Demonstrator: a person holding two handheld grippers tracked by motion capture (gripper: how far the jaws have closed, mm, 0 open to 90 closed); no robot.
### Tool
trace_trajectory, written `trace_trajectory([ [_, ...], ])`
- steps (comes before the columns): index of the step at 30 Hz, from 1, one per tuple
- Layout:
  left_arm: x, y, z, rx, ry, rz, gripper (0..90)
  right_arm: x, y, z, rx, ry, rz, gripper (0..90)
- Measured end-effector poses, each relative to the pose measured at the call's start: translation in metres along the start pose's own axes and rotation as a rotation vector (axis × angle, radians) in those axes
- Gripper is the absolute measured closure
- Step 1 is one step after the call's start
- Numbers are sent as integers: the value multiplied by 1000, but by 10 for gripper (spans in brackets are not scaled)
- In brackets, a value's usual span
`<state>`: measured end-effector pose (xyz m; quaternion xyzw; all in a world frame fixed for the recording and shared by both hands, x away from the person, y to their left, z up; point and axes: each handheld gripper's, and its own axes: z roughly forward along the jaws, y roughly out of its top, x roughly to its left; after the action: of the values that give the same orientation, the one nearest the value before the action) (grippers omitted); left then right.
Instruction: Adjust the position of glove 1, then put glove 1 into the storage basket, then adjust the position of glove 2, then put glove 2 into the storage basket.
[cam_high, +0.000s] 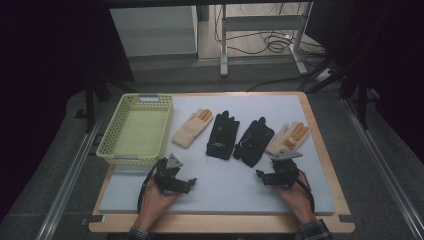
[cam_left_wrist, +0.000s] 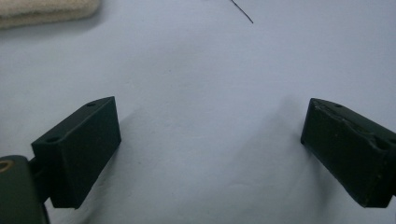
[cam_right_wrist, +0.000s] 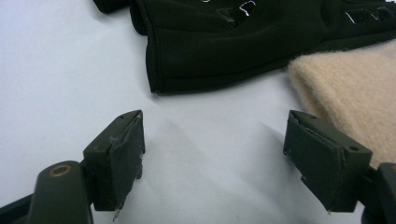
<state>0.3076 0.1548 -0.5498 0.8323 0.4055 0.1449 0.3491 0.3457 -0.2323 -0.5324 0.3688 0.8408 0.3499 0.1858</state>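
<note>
Both grippers spread, nothing held. Right gripper (cam_right_wrist: 212, 144) just short of black glove (cam_right_wrist: 233, 42) and beige glove (cam_right_wrist: 355, 93); left gripper (cam_left_wrist: 210, 140) over bare surface (cam_left_wrist: 210, 70).

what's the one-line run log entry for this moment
left tool: open, empty | right tool: open, empty | four gloves in row: untouched | yellow basket: empty

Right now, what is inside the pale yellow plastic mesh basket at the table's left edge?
The pale yellow plastic mesh basket holds nothing on its visible floor. Its near wall hides a strip of floor just behind it, so that part is unconfirmed. All four gloves lie outside it on the grey mat.
</note>
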Motion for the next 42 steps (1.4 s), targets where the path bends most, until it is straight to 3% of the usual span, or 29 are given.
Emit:
trace_trajectory([
  [11, 0, 0, 0, -2, 1, 0, 49, 0, 0, 1, 8, -16, 12, 154],
  [42, 0, 0, 0, -2, 0, -1, 50, -2, 1, 0, 7, -5, 19, 168],
])
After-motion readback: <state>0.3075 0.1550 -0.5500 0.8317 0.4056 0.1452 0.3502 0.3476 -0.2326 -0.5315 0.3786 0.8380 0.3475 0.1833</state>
